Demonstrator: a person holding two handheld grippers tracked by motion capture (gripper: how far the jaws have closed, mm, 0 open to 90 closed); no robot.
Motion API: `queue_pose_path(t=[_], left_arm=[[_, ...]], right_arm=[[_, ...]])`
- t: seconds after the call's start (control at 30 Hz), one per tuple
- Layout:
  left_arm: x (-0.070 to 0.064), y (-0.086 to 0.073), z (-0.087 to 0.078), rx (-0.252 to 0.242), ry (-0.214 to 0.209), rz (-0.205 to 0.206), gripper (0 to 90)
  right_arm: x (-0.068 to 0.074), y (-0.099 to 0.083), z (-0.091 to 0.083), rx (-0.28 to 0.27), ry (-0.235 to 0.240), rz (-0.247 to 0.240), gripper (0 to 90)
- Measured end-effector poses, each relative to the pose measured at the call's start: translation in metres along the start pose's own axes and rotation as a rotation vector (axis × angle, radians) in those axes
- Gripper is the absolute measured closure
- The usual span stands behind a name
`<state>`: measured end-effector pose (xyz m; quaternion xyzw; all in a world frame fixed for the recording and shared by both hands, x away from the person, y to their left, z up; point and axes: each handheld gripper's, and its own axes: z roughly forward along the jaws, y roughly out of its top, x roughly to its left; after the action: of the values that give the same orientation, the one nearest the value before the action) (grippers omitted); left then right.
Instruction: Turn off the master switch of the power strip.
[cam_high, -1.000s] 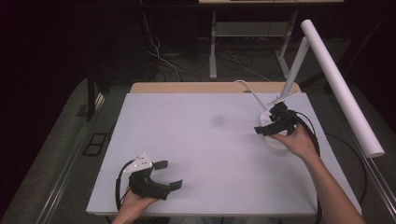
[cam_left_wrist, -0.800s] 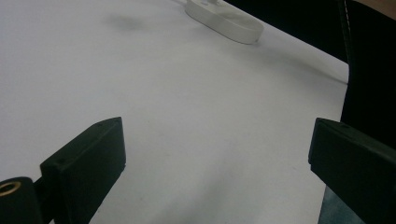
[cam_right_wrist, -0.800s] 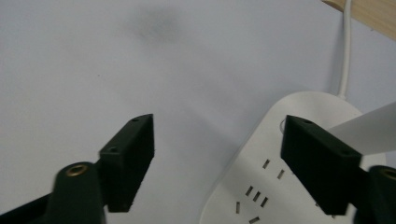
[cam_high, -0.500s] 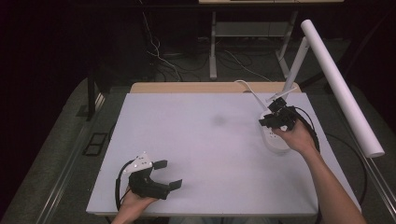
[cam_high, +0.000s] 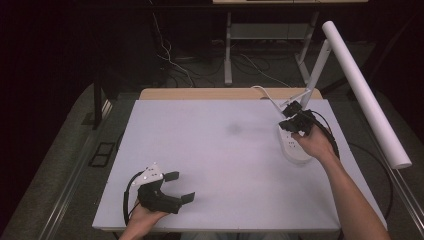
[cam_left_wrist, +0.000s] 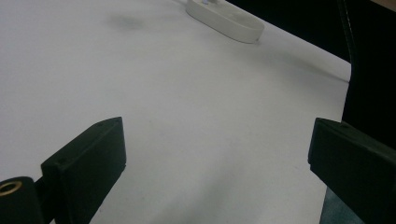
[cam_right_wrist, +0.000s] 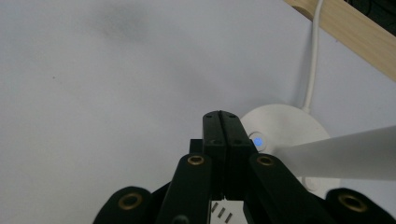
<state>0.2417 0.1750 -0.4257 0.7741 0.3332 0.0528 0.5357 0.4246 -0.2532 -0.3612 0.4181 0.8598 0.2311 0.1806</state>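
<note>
**Right gripper poised over the lamp base button**

The right gripper (cam_high: 295, 120) hangs over the white desk lamp base (cam_high: 295, 150), which sits near the right edge of the worktop (cam_high: 225, 165), toward the far right corner. Its fingers (cam_right_wrist: 222, 135) are pressed together with nothing between them. In the right gripper view their tips sit just beside a small round button (cam_right_wrist: 257, 141) glowing blue on top of the base; whether they touch it cannot be told. A white cable (cam_right_wrist: 312, 60) runs from the base toward the wooden strip along the worktop's far edge. The lamp's slanted white arm (cam_high: 317, 67) rises from the base and carries a long white tube-shaped head (cam_high: 365, 92) that reaches out past the right edge.

The left gripper (cam_high: 172, 189) rests near the front left corner of the worktop, held in the person's left hand (cam_high: 145, 220). Its fingers (cam_left_wrist: 88, 158) stand wide apart and hold nothing. In the left gripper view the lamp base lies well away across the bare white surface.
</note>
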Motion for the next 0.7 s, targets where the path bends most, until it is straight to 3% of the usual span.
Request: queue_pose_path(t=[0.7], left_arm=[[0.001,0.0,0.0,0.005,-0.002,0.002,3.6]], right_arm=[[-0.002,0.015,0.016,0.075,-0.107,-0.018,89.4]])
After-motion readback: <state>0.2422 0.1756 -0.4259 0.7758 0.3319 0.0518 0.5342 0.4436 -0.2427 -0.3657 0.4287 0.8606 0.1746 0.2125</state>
